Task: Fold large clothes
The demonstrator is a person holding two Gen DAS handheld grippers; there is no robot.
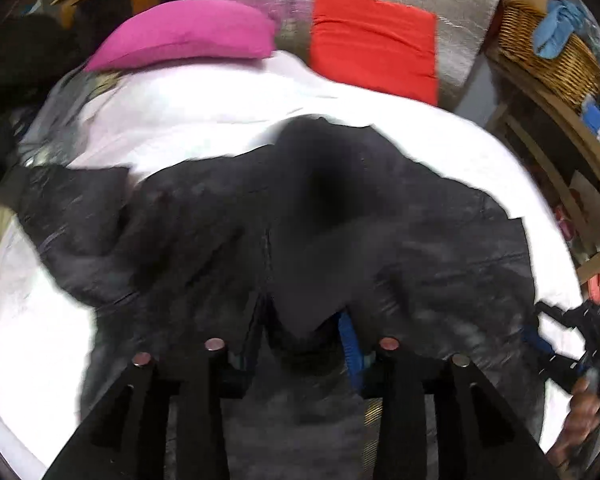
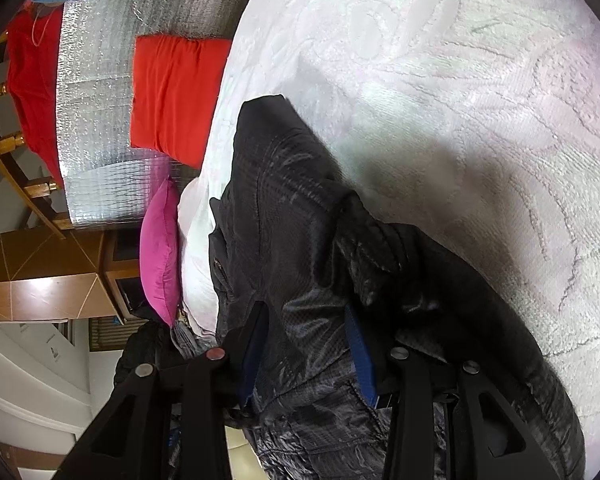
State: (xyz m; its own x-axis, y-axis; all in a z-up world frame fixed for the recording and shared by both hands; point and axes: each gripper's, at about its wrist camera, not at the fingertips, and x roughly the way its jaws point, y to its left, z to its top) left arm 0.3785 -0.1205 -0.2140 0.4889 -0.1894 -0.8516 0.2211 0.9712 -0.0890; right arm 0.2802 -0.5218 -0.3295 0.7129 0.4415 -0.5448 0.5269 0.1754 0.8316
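1. The bed (image 1: 204,128) is the largest thing. It is covered with a white bedspread (image 2: 460,100) that has a raised leaf pattern, and it fills most of both views.
2. A silver quilted panel (image 2: 100,120) stands at the far end of the bed, like a headboard.
3. The dark jacket (image 1: 260,220), which is the garment to fold, lies spread over the bedspread. In the left wrist view one part reaches to the left side and another to the right side, with a bunched fold in the middle. In the right wrist view it (image 2: 292,220) runs from the gripper up toward the pillows.
4. A red cushion (image 1: 374,40) leans against the silver panel.
5. A pink pillow (image 1: 184,36) lies on the bed just beside the red cushion.
6. A wicker basket (image 1: 548,52) stands on a wooden shelf to the right of the bed, with a blue cloth (image 1: 560,28) hanging from it.
7. The left gripper (image 1: 300,336) has a thick fold of the jacket between its blue pads; the picture is blurred, but the fingers look clenched on the cloth.
8. The right gripper (image 2: 308,344) grasps a bunch of the jacket, and the cloth is pinched between its two blue pads.
9. A hand (image 1: 584,408) holds the right gripper at the right edge of the left wrist view.
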